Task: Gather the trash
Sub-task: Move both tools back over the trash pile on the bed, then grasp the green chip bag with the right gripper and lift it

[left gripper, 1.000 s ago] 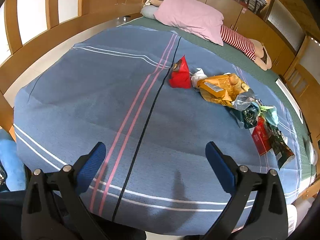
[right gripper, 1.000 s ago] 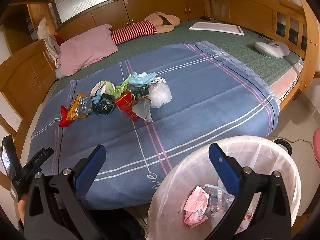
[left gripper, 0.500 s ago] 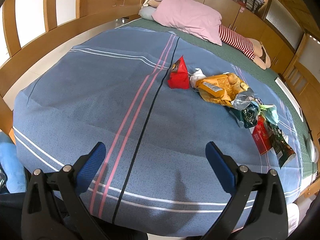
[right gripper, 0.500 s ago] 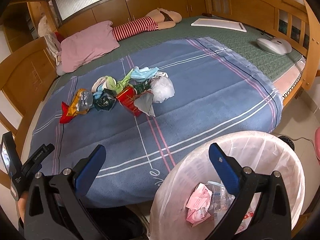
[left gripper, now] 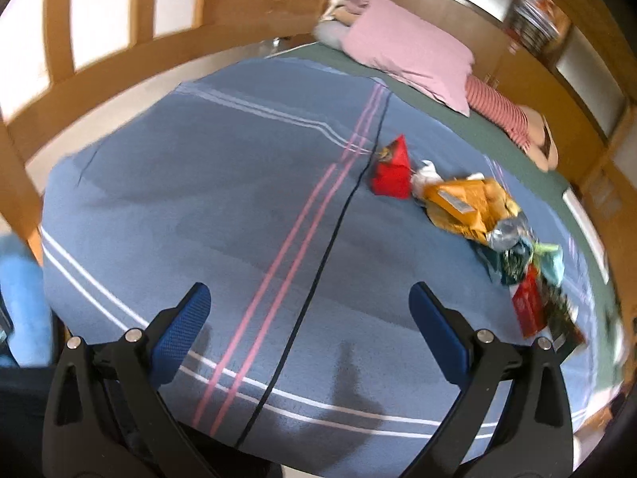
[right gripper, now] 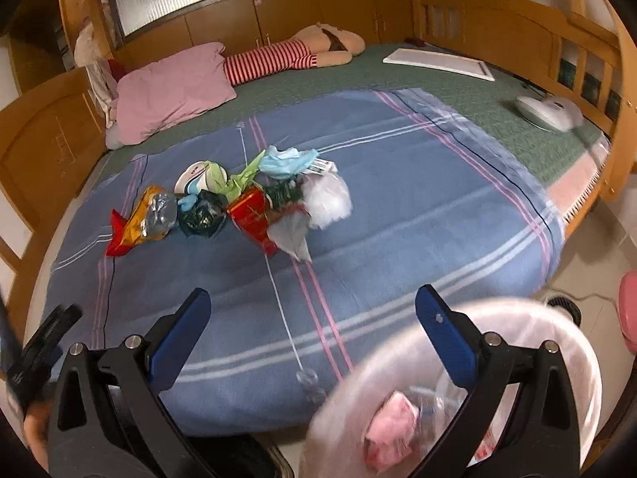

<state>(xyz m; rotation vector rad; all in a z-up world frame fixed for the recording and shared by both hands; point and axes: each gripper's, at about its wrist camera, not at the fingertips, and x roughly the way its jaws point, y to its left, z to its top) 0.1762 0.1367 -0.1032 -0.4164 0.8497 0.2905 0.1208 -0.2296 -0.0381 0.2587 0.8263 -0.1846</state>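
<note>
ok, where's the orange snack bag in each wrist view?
Left wrist: orange snack bag right of center, just right of the red wrapper.
Right wrist: orange snack bag left of center, at the left end of the litter row.
Shared landmark: pink pillow at the bed's head.

A home bedroom — wooden bed frame (right gripper: 517, 28), blue striped blanket (right gripper: 398, 207), pink pillow (right gripper: 175, 87), wooden cabinets (right gripper: 318, 12) along the wall — frosted windows (right gripper: 175, 4) above
</note>
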